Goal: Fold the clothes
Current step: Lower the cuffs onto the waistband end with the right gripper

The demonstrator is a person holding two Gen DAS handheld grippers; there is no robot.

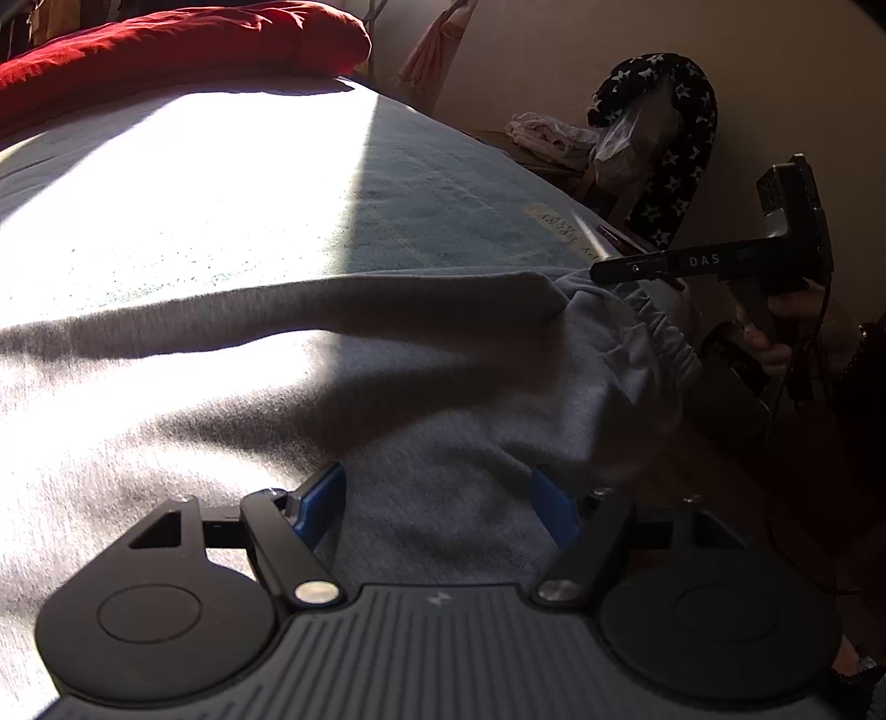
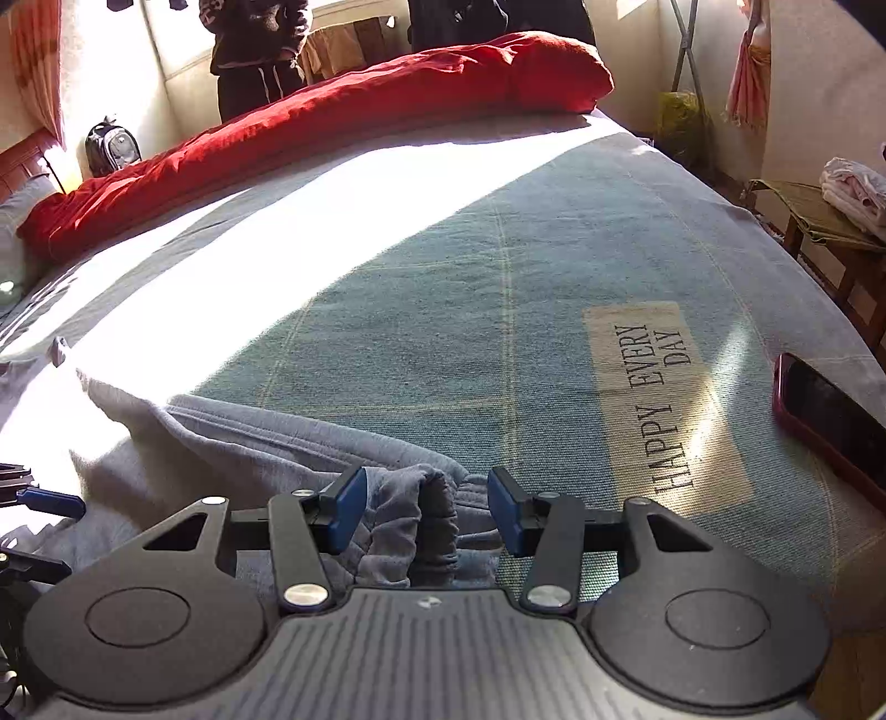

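Left wrist view, from left to right: a long red quilted duvet (image 1: pixel 183 44) lies bunched along the far edge of the bed, and a blue-green woven bedspread (image 1: pixel 443 183) runs under a broad band of sunlight. Nearer, a pale grey fleece garment (image 1: pixel 277 399) is spread flat over the bed, filling the lower half of the view. The left gripper (image 1: pixel 437 504) hangs over it with its blue-padded fingers spread wide, nothing pinched between them. At the right edge a hand (image 1: pixel 775 343) holds the other tool beside the garment's gathered waistband (image 1: pixel 648 327).

Right wrist view, again left to right: the grey garment lies at the near left of the bed, its elastic waistband bunched up in front. The right gripper (image 2: pixel 426 512) straddles that bunched cloth with jaws apart, pads clear of it. Further right a cream label (image 2: pixel 664 404) is printed on the bedspread, and a red-cased phone (image 2: pixel 830 415) lies at the bed's edge
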